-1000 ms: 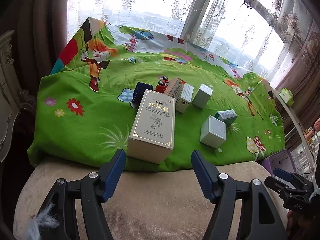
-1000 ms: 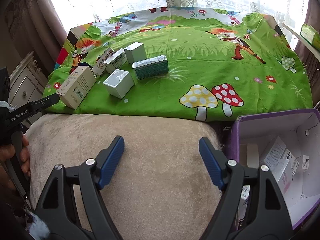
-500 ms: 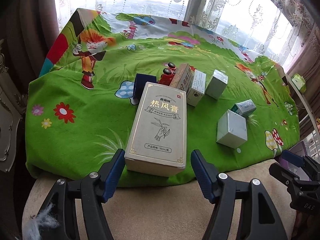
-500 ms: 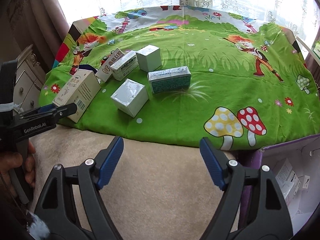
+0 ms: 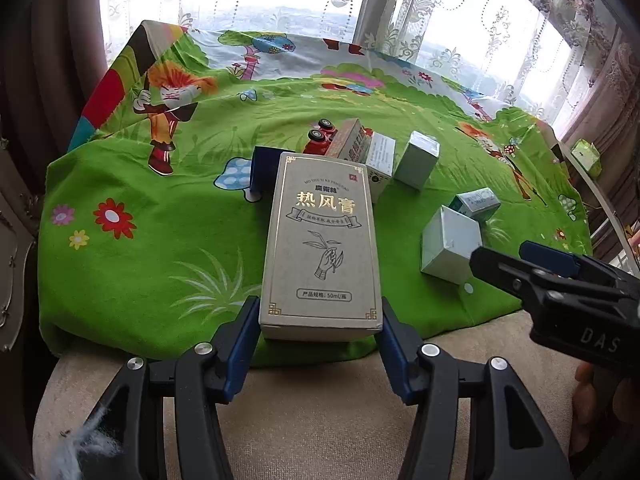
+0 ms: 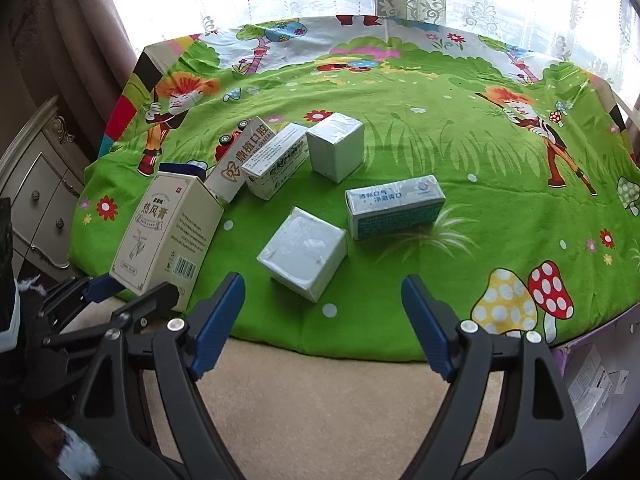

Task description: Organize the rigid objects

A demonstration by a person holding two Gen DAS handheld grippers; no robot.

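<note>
A tall beige box [image 5: 320,240] with gold print lies at the near edge of the green cartoon cloth [image 5: 160,220]. My left gripper [image 5: 318,304] is closing on its near end, the blue pads [image 5: 244,340] meeting both sides; the right wrist view shows the same box [image 6: 164,228] and left gripper [image 6: 126,290]. My right gripper [image 6: 322,292] stands open and holds nothing, just short of a silver cube box [image 6: 304,252], and it shows at the right of the left wrist view [image 5: 502,252]. Behind the cube lie a teal box [image 6: 394,206] and a second silver cube [image 6: 338,144].
Two white cartons [image 6: 276,160], a dark blue box [image 5: 262,168] and a red toy car [image 5: 320,138] crowd behind the beige box. A purple bin [image 6: 592,368] with small boxes sits at the lower right. A beige cushion [image 6: 320,400] lies under both grippers, a cabinet [image 6: 36,200] at left.
The left jaws have narrowed from wide of the beige box to its sides. The right gripper has swung left from the purple bin toward the boxes, jaws still wide.
</note>
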